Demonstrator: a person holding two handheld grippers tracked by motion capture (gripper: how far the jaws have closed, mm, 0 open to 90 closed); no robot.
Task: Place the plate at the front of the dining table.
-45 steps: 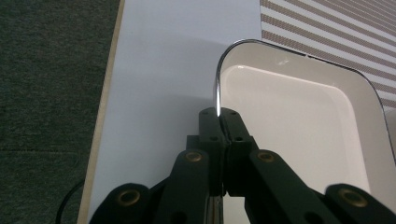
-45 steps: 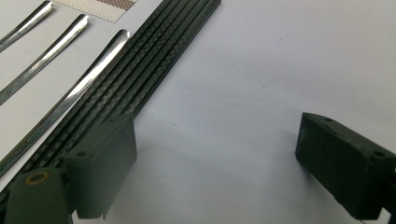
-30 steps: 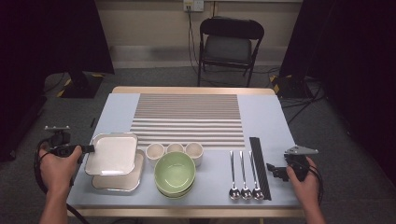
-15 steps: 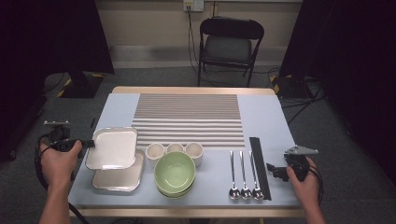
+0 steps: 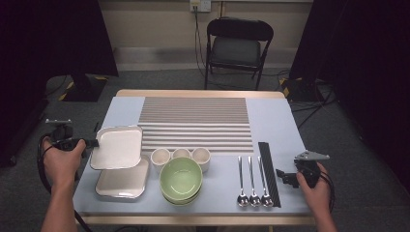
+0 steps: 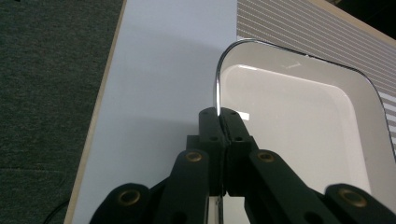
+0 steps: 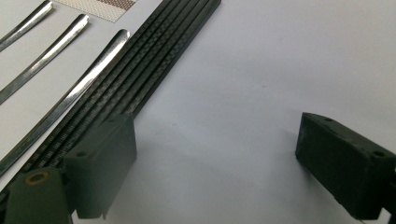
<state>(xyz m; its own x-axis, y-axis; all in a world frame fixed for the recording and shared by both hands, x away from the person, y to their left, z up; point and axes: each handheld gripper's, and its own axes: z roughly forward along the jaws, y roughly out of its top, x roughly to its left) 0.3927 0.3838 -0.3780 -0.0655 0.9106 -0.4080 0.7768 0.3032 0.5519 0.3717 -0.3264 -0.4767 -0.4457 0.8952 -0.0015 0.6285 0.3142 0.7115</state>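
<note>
Left gripper point(image 6: 218, 122): black plastic, two flat-faced jaw blocks on paired link arms, brass-coloured pivot bushings and small recessed screws visible. A grey three-cornered plate sits on top and a black cable loops from its rear. Right gripper point(image 7: 215, 163): matte black rectangular jaw blocks with small screw holes, one brass-ringed pivot, grey plate on top, black cable trailing. Forearms bare; no sleeves or gloves.

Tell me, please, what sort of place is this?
Probably a staged recording room, not a home dining room. The table stands on grey carpet between dark curtains, with a folding chair and cables behind it, and the spoons, cups and trays lie in neat rows.
</note>
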